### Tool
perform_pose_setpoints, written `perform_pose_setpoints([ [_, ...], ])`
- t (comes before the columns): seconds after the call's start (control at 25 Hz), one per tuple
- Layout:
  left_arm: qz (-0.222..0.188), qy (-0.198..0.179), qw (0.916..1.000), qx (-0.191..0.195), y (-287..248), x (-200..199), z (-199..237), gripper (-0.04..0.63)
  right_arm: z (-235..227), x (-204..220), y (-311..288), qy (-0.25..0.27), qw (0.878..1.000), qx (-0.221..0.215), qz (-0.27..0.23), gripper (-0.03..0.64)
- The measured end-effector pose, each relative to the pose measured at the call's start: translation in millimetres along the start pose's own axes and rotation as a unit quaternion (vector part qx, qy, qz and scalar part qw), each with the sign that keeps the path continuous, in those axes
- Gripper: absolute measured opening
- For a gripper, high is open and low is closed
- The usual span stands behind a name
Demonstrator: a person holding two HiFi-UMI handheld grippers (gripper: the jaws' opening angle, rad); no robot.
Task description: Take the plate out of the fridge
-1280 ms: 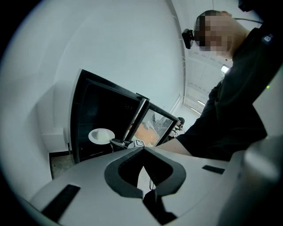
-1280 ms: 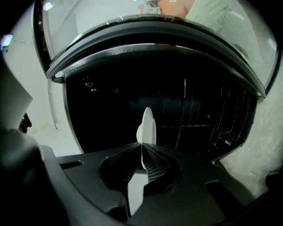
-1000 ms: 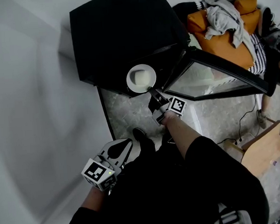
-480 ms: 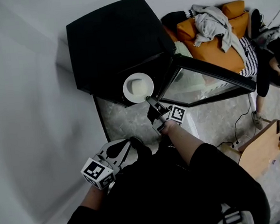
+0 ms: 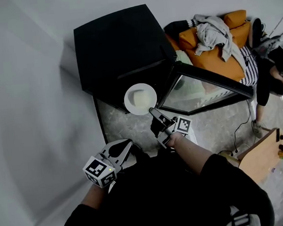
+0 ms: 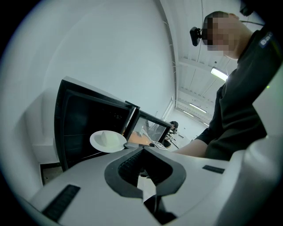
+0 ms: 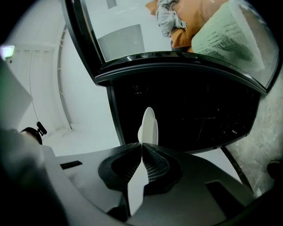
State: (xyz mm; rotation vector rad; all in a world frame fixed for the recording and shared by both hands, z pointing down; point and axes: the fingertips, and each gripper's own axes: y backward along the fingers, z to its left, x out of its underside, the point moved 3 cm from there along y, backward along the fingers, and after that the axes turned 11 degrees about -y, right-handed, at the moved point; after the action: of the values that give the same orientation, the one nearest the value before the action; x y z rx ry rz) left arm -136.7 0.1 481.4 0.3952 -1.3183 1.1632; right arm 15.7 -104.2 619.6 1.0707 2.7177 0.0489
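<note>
The white plate [image 5: 140, 99] carries a pale lump and hangs level just in front of the black fridge [image 5: 115, 43], whose glass door [image 5: 203, 87] stands swung open to the right. My right gripper [image 5: 152, 110] is shut on the plate's near rim. In the right gripper view the plate [image 7: 147, 126] shows edge-on, pinched between the pads of that gripper [image 7: 142, 145], with the dark fridge interior [image 7: 190, 110] behind. My left gripper [image 5: 130, 142] is held low at the left, shut and empty. Its own view looks past the gripper [image 6: 142, 149] at the plate [image 6: 108, 141].
A white wall runs along the left. An orange seat with clothes on it [image 5: 219, 44] stands behind the door, and a person [image 5: 270, 69] sits at the far right. A wooden board [image 5: 256, 156] and cables [image 5: 232, 141] lie on the speckled floor at the right.
My right gripper has risen with the plate in it and come a little out from the fridge opening. The left gripper has hardly moved.
</note>
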Motion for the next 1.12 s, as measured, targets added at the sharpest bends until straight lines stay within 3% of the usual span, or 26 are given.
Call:
perform_pose_setpoints([
  [0.24,-0.010,-0.003,0.9999,0.000,2,-7,-3,-0.003,31,11,14,-0.010,1.000,-0.003,0.021,0.018],
  [0.56,-0.019,-0.005,0.9998,-0.008,1,-15,-1,-0.002,61,12,35,-0.028,0.999,-0.013,0.012,0.018],
  [1.12,-0.037,-0.009,0.9992,-0.009,-9,-33,3,-0.002,152,16,38,-0.029,0.997,-0.070,0.032,0.018],
])
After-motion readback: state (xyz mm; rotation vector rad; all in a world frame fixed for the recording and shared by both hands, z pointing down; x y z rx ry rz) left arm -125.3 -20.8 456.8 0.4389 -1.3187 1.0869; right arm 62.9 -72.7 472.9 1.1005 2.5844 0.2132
